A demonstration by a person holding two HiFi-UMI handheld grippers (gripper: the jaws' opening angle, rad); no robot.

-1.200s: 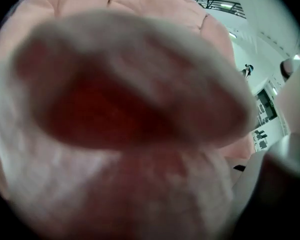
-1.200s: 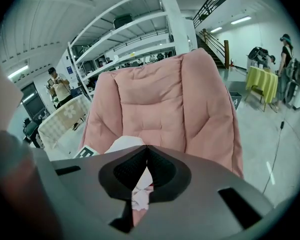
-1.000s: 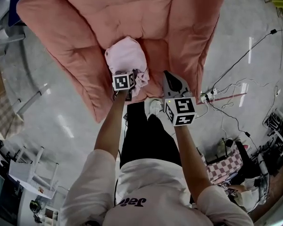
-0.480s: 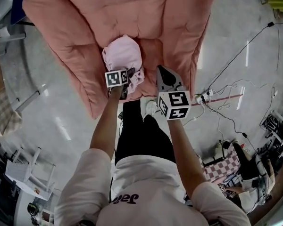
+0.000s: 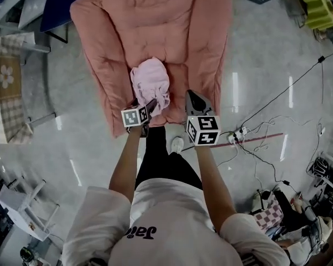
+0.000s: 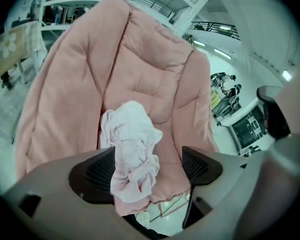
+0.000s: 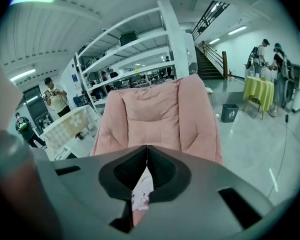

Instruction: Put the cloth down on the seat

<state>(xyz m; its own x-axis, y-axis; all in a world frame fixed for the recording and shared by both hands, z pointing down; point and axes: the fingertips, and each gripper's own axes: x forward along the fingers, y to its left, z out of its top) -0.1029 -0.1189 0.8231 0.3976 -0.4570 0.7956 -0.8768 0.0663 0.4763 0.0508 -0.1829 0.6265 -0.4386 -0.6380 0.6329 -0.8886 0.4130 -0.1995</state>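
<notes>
A crumpled pale pink cloth [image 5: 150, 83] [image 6: 131, 151] lies on the seat of the pink padded chair [image 5: 155, 26] [image 6: 145, 79] [image 7: 160, 114], and its near end hangs over the seat's front edge. My left gripper [image 5: 149, 107] [image 6: 149, 162] hovers at that near end. Its jaws are wide open and the pads stand clear of the cloth on both sides. My right gripper [image 5: 192, 97] [image 7: 147, 152] is to the right of the cloth, in front of the seat, shut with its tips touching and nothing in them.
Cables and a power strip [image 5: 238, 133] trail over the floor at the right. A table with a checked cloth [image 5: 5, 93] stands at the left, a yellow table [image 7: 260, 91] and a bin [image 7: 230, 112] beyond the chair. My shoe [image 5: 177, 144] is just below the seat.
The left jaws have opened and let go of the cloth, which now rests on the seat. Both grippers have drawn back a little towards me.
</notes>
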